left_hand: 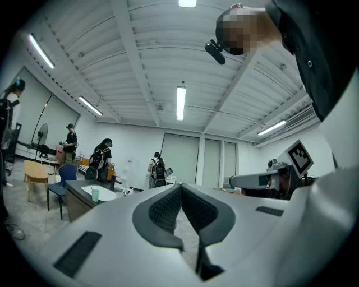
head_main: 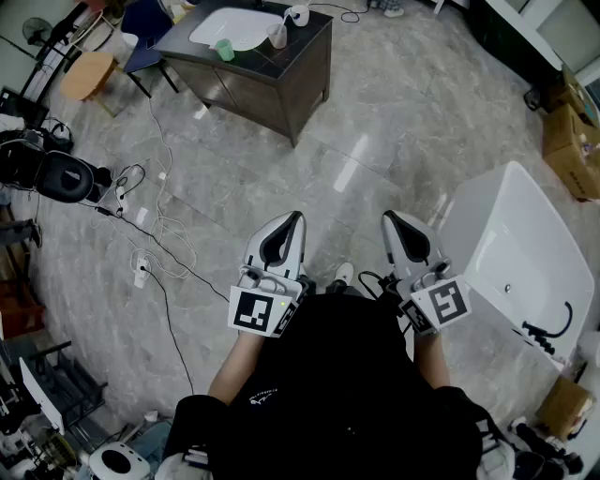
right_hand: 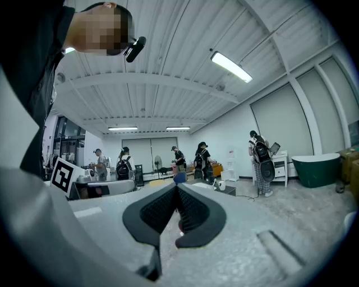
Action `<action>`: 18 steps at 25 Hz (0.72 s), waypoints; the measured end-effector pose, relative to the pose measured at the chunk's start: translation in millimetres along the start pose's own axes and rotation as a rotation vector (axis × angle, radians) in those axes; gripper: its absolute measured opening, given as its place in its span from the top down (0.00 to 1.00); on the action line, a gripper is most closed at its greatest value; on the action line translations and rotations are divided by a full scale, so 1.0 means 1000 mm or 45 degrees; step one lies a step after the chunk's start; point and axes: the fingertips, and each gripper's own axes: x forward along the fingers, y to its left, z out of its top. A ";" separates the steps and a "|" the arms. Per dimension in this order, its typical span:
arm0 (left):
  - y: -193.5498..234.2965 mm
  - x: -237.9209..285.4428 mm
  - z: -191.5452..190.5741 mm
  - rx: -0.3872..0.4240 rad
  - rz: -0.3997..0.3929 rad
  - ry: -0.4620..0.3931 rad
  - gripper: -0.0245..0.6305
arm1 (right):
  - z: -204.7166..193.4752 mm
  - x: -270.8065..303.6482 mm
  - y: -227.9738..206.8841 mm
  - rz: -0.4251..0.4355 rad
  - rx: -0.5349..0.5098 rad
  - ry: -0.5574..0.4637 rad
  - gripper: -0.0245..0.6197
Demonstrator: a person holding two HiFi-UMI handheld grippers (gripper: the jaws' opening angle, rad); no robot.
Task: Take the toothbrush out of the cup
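Observation:
A green cup [head_main: 224,49] stands far off on the dark vanity counter [head_main: 291,58], beside the white basin [head_main: 234,28]. In the left gripper view the same green cup [left_hand: 95,194] shows small, with a thin stick rising from it; I cannot make out a toothbrush for sure. Two whitish cups [head_main: 277,36] stand near the basin's right end. My left gripper [head_main: 292,221] and right gripper [head_main: 392,221] are held level close to my body, far from the vanity. Both are shut, pads touching, with nothing between them [left_hand: 180,188] [right_hand: 177,188].
A white bathtub [head_main: 525,262] lies on the marble floor at the right. Cables [head_main: 159,234] trail across the floor at the left. A round wooden table [head_main: 86,75] and a blue chair [head_main: 145,37] stand left of the vanity. Several people [left_hand: 157,171] stand in the background.

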 end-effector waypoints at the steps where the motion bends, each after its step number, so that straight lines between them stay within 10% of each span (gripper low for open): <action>1: 0.000 0.000 0.000 0.000 0.004 -0.002 0.95 | 0.001 0.000 0.000 0.005 0.003 -0.002 0.95; 18: 0.025 0.000 -0.005 -0.043 0.023 -0.015 0.95 | -0.001 0.025 0.014 0.029 -0.001 0.046 0.95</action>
